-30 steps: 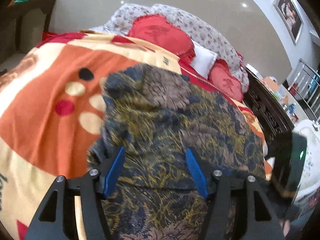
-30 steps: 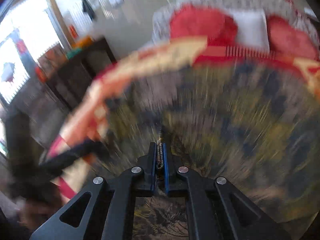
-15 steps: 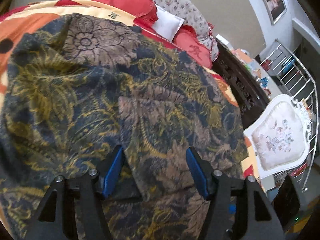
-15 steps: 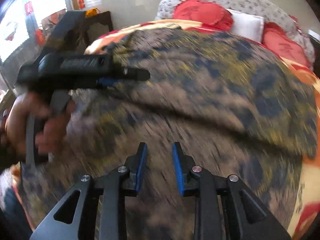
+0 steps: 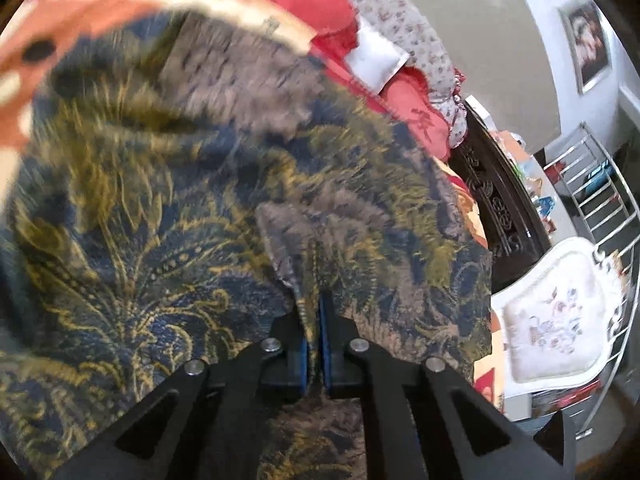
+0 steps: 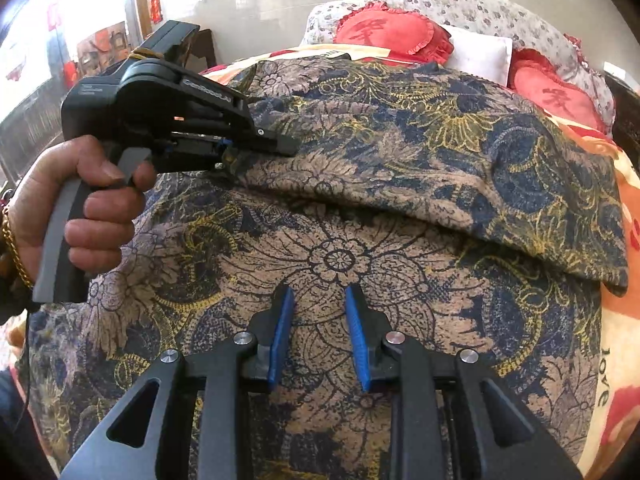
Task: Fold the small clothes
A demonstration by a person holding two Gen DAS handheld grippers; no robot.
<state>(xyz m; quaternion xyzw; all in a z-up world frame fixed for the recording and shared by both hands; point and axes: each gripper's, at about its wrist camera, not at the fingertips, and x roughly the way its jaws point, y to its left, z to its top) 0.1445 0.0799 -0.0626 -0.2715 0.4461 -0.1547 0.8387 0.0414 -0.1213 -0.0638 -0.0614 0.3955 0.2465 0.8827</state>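
Note:
A dark blue, tan and gold floral garment [image 6: 360, 208] lies spread on the bed, with one layer folded over another. My left gripper [image 5: 314, 320] is shut on a pinched edge of the garment [image 5: 160, 240]; it also shows in the right wrist view [image 6: 240, 152], held by a hand at the left, gripping the upper layer's corner. My right gripper [image 6: 318, 332] is open and empty, its blue pads just above the lower layer of the cloth.
An orange, red and cream blanket [image 6: 624, 320] covers the bed. Red heart cushions [image 6: 384, 32] and a white pillow [image 6: 480, 56] lie at the head. A dark carved cabinet [image 5: 500, 208] and a white chair [image 5: 556, 320] stand beside the bed.
My left gripper has closed on the garment's edge. My right gripper let go of the cloth and opened wider. The upper layer now lies folded across the lower one.

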